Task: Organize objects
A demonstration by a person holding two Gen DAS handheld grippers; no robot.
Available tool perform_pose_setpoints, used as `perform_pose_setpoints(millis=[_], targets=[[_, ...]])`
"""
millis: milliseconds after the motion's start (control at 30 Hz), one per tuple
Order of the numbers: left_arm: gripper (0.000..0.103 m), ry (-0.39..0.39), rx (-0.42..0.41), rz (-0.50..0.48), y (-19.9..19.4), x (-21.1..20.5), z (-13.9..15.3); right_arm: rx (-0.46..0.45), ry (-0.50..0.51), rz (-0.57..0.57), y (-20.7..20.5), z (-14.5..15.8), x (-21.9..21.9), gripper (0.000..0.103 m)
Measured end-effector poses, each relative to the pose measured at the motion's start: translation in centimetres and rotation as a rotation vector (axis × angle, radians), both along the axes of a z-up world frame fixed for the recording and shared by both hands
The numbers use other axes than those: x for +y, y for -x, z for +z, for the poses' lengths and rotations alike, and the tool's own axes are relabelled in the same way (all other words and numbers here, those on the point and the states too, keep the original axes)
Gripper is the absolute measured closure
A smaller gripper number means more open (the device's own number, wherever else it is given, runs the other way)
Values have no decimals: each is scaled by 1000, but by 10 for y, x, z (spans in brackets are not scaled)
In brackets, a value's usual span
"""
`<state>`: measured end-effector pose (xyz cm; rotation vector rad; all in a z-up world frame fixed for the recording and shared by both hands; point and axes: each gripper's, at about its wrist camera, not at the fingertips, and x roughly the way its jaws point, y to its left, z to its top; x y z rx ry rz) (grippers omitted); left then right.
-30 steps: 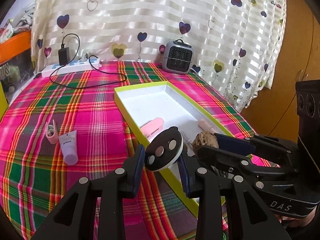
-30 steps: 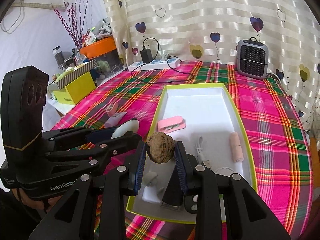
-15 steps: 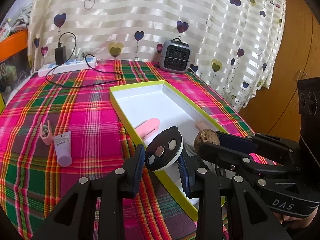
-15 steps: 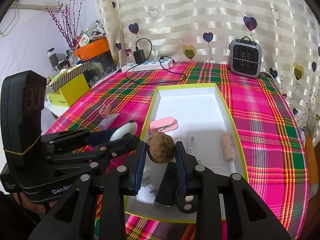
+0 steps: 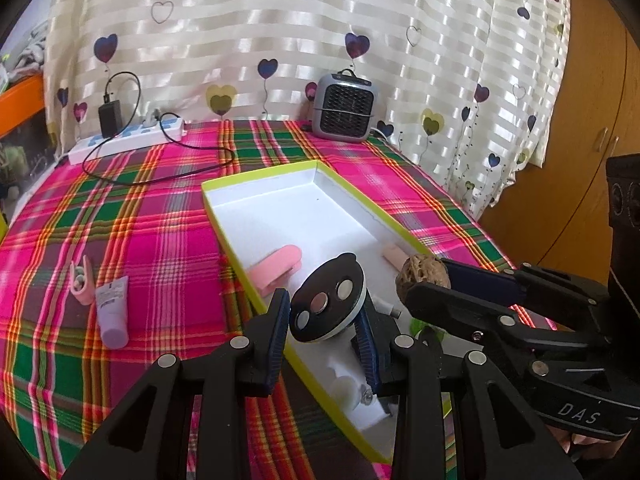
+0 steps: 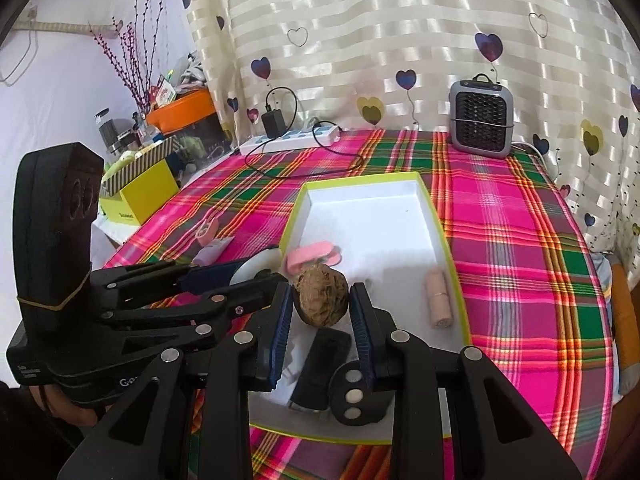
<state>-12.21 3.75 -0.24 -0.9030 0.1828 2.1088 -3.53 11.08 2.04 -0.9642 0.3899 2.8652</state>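
Note:
My left gripper is shut on a round black-and-white disc with three metal dots, held above the near left rim of the white tray. My right gripper is shut on a brown walnut, held above the tray's near end. The walnut also shows in the left wrist view. In the tray lie a pink clip, a pink roll, a black block and a second black disc. A lilac tube and a pink holder lie on the cloth to the left.
The plaid tablecloth covers the table. A grey heater and a power strip with charger stand at the back by the curtain. A yellow box and an orange bin sit beyond the left edge.
Both grippers have pulled back and risen a little, each holding its object; the tray looks farther away. Objects on the cloth have not moved.

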Motion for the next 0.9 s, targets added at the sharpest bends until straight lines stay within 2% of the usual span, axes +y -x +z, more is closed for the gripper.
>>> perform_pose_setpoints(millis=[500,900], targets=[[72,43,-30,1,21,22,-2,10,17,-49,2,3,37,72],[72,86,-76,-29,26,34,-22,-73,21,-30,23,-20,42,72]])
